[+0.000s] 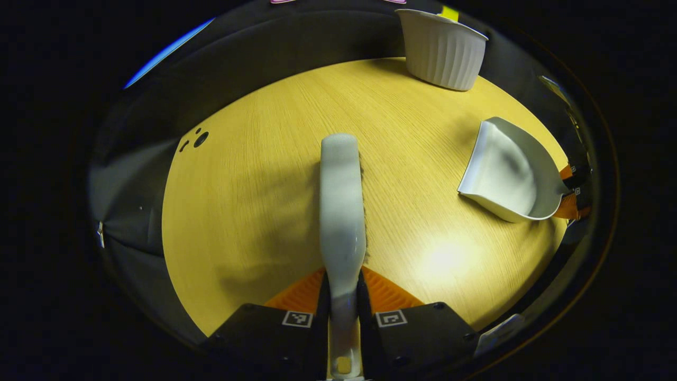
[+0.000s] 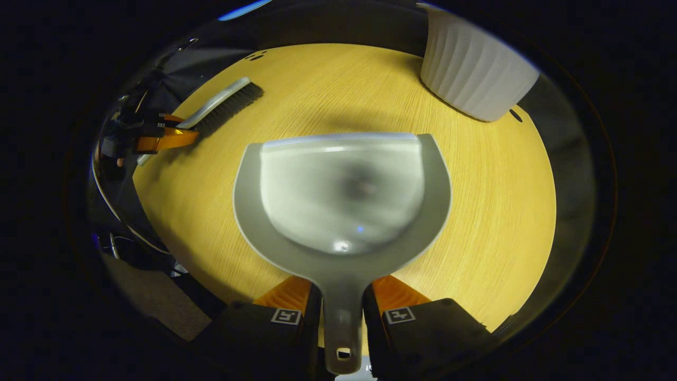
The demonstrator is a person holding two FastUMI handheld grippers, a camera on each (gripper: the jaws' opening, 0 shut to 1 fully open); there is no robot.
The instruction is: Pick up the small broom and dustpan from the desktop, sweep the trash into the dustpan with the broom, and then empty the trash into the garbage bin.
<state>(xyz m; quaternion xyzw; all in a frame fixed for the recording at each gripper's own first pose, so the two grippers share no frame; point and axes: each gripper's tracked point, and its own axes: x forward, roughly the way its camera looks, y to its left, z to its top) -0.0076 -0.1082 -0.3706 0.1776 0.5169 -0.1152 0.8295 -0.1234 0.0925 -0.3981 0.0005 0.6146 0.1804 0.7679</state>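
Clamped between my left tool's [image 1: 342, 296] fingers, the broom [image 1: 341, 206] handle points its bristles over the worktop [image 1: 254, 201], while my right tool [image 2: 341, 312] grips the dustpan [image 2: 344, 196] by its handle, mouth forward, probably to catch sweepings, with the white bin [image 2: 476, 74] beyond.

Count, by kind:
- Brooms: one [image 1: 342, 211], running straight ahead from the left gripper [image 1: 342, 288].
- Dustpans: one [image 2: 344, 196], directly ahead of the right gripper [image 2: 342, 299].
- Garbage bins: one [image 1: 441, 48], ribbed, ahead and to the right of both grippers.
- Grippers: two.
- Round tables: one [image 1: 254, 201], under both.
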